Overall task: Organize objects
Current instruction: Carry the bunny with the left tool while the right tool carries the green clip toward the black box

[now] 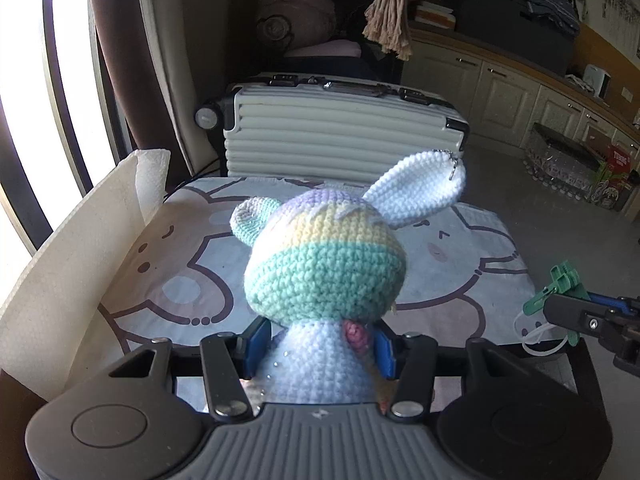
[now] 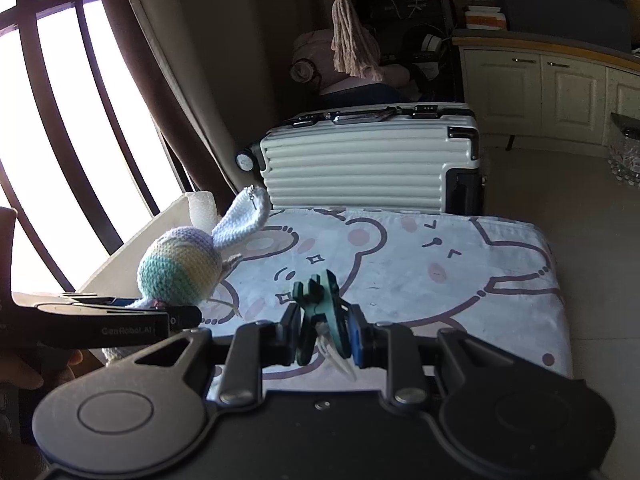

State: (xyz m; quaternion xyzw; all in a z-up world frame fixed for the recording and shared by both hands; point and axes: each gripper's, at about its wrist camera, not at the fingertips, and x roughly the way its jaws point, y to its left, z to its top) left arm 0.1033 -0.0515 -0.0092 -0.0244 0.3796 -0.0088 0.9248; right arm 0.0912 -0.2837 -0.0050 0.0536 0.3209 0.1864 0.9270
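Observation:
A crocheted bunny doll [image 1: 324, 272] with a green, yellow and lilac striped head and pale blue ears is held upright above the table, my left gripper [image 1: 318, 346] shut on its pale blue body. The same doll [image 2: 180, 268] shows at the left of the right wrist view, with the left gripper [image 2: 168, 314] under it. My right gripper [image 2: 322, 332] is shut on a green plastic clip [image 2: 320, 304] with a white loop hanging from it. That clip [image 1: 554, 288] and the right gripper [image 1: 576, 316] appear at the right edge of the left wrist view.
The table carries a cloth printed with cartoon bears [image 1: 192, 256], [image 2: 420, 264]. A cream fabric box [image 1: 80, 264] stands along its left side. A white ribbed suitcase [image 1: 340, 132], [image 2: 368, 160] stands behind the table. Window bars and a brown curtain are on the left, cabinets on the right.

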